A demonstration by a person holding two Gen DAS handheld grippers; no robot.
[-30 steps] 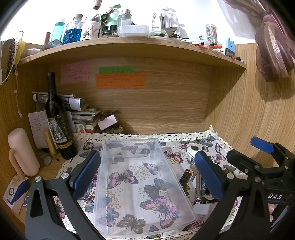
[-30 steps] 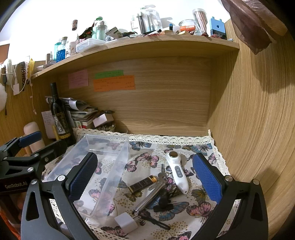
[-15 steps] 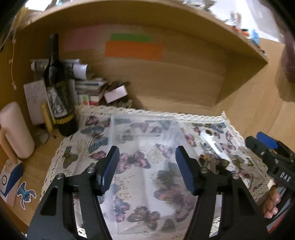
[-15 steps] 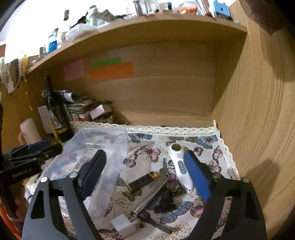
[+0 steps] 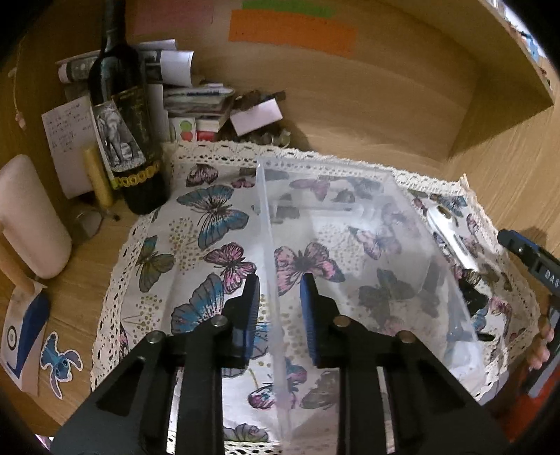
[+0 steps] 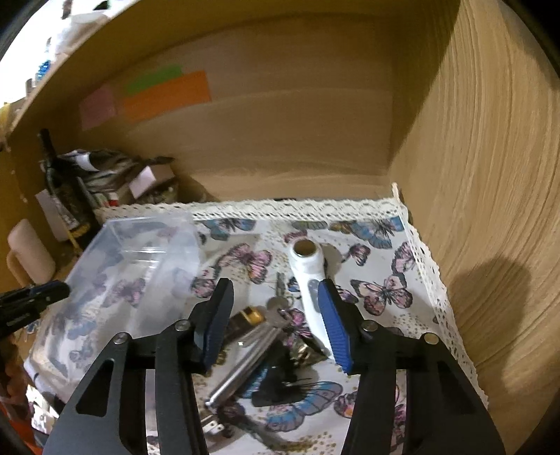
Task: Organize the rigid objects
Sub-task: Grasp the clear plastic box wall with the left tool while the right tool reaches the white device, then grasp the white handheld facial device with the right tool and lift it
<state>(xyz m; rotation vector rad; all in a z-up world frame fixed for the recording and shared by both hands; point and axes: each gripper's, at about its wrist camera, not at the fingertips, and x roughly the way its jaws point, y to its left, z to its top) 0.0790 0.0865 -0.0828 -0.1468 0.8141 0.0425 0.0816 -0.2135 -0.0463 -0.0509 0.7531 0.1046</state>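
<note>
1. The clear plastic bin (image 5: 350, 252) sits on the butterfly cloth (image 5: 210, 217), towards the left half of it. It's see-through, so the butterflies show right through the bottom.
2. My left gripper (image 5: 280, 315) straddles the bin's left wall, one blue pad on each side of the thin plastic edge. There's a small gap both sides, so it's partly closed in but not clamped on anything.
3. My right gripper (image 6: 276, 318) is spread wide over the pile of loose stuff to the right of the bin, gripping nothing.
4. In that pile: a white handheld device (image 6: 309, 276) with a round opening at its far end, lying just inside my right pad. Next to it a silver metal tool (image 6: 245, 360) lies on a slant, with a dark gold-tipped tube (image 6: 245, 320) beside it, plus some black bits I can't make out.
5. Off the cloth's left corner stands a dark wine bottle (image 5: 126, 122) with an elephant label, and a heap of papers and booklets (image 5: 189, 91) behind it.
6. Orange, green and pink notes (image 5: 290, 28) are stuck on the wooden back wall.
</note>
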